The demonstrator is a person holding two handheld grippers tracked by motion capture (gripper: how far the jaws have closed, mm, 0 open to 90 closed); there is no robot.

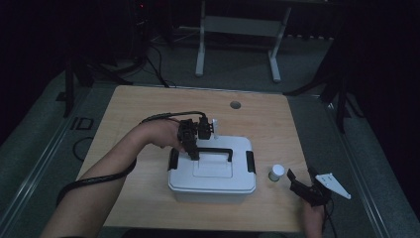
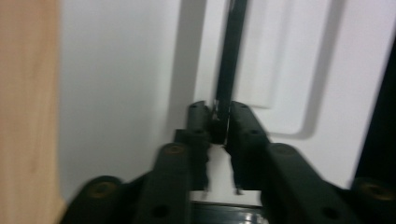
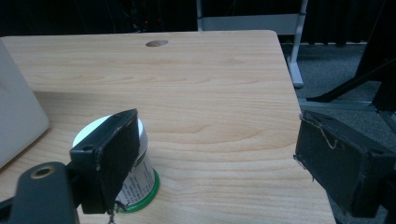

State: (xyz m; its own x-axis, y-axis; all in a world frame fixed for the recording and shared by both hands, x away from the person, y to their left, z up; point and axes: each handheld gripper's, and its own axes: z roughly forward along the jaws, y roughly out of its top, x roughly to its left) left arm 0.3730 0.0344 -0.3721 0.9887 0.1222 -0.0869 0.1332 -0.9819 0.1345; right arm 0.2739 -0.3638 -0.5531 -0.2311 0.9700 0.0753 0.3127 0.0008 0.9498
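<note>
Fingers (image 2: 243, 126) of the left gripper (image 1: 193, 148) pinch the box's black handle (image 1: 213, 150) at nine o'clock; lift slowly, straight up. Right gripper (image 1: 302, 179) waits, jaws apart.

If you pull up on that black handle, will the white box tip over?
Probably not. The left tongs pinch the black handle near its left end, so the white box may tilt slightly. It looks wide and flat-bottomed, so it should stay steady. The handle looks stiff.
</note>
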